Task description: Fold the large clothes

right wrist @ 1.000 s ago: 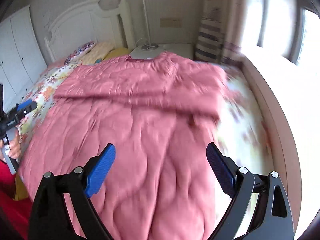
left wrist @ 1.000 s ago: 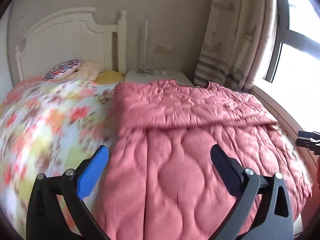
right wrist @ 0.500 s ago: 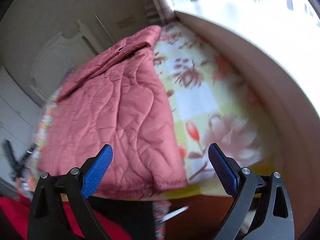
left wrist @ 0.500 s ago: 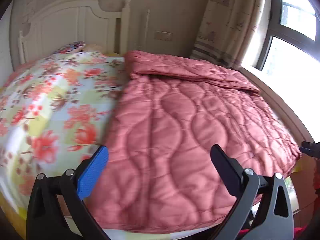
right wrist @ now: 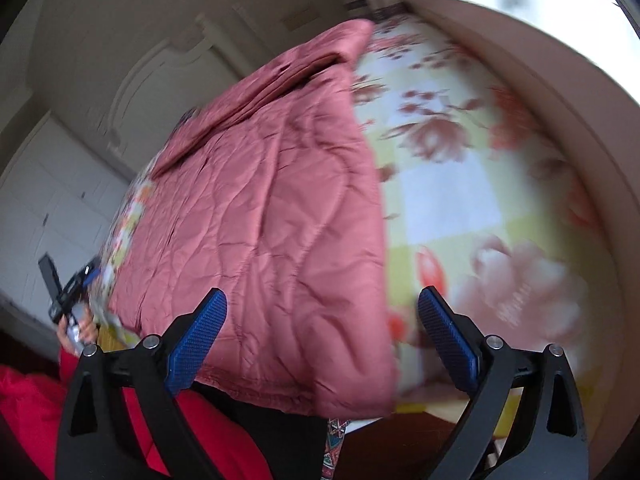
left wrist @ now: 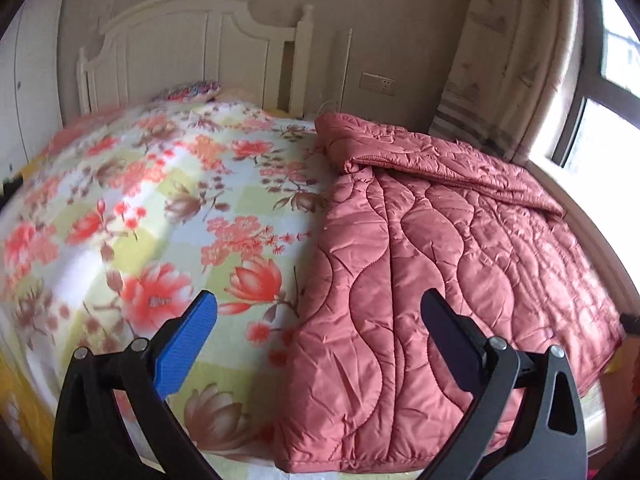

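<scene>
Open floral bedsheet (left wrist: 168, 216): broad flat stretch, unobstructed, left of the pink quilted garment (left wrist: 448, 280). Garment covers the bed's window side up to the near edge, its far end doubled into a raised ridge. White wooden headboard (left wrist: 192, 40) closes off the far end. Pale curved window ledge (right wrist: 540, 80) walls the narrow sheet strip beside the garment. Person's red clothing (right wrist: 200, 432) crowds the foot edge.

Both wrist views look from the foot across the shared quilt (left wrist: 460, 264), right one tilted.
</scene>
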Demonstrator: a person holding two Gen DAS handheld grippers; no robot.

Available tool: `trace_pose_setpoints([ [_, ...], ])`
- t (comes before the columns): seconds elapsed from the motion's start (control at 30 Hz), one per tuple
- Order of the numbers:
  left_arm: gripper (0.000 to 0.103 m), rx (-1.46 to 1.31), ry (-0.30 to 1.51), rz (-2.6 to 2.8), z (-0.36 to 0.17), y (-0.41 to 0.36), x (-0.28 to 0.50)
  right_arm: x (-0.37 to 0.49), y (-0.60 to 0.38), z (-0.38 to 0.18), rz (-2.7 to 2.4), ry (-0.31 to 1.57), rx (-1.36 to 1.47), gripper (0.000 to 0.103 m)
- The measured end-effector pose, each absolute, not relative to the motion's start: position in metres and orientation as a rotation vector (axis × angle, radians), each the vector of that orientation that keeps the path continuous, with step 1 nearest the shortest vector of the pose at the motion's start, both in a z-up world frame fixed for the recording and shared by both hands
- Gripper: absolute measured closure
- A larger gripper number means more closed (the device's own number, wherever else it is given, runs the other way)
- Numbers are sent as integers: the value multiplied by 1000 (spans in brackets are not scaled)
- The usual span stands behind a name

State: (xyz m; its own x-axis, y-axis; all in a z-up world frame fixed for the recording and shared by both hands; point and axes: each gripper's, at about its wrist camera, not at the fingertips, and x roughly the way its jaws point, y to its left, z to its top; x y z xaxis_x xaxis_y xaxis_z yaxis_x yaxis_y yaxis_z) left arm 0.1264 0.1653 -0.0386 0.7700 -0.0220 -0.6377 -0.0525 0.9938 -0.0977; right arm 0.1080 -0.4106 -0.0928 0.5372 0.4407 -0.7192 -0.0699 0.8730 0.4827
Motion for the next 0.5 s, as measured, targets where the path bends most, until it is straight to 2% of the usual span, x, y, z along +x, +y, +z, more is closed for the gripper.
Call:
trace_pose_setpoints([
  [0.2,2,-58,709,29,-46,158,135,140,-386,-93,444,1010,340,10],
  [0.3,2,-56,727,30,-50,158,140,160,-371,-91,477,1032,304,32],
  [0.37,2,-46,732,42,-51,160,142,170,-363,-92,471,1046,274,61],
  [0.43,2,-41,733,44,-50,165,143,176,-359,-93,452,1073,262,72],
  [0.5,2,-49,754,40,-49,174,146,178,-360,-95,445,1089,294,78],
])
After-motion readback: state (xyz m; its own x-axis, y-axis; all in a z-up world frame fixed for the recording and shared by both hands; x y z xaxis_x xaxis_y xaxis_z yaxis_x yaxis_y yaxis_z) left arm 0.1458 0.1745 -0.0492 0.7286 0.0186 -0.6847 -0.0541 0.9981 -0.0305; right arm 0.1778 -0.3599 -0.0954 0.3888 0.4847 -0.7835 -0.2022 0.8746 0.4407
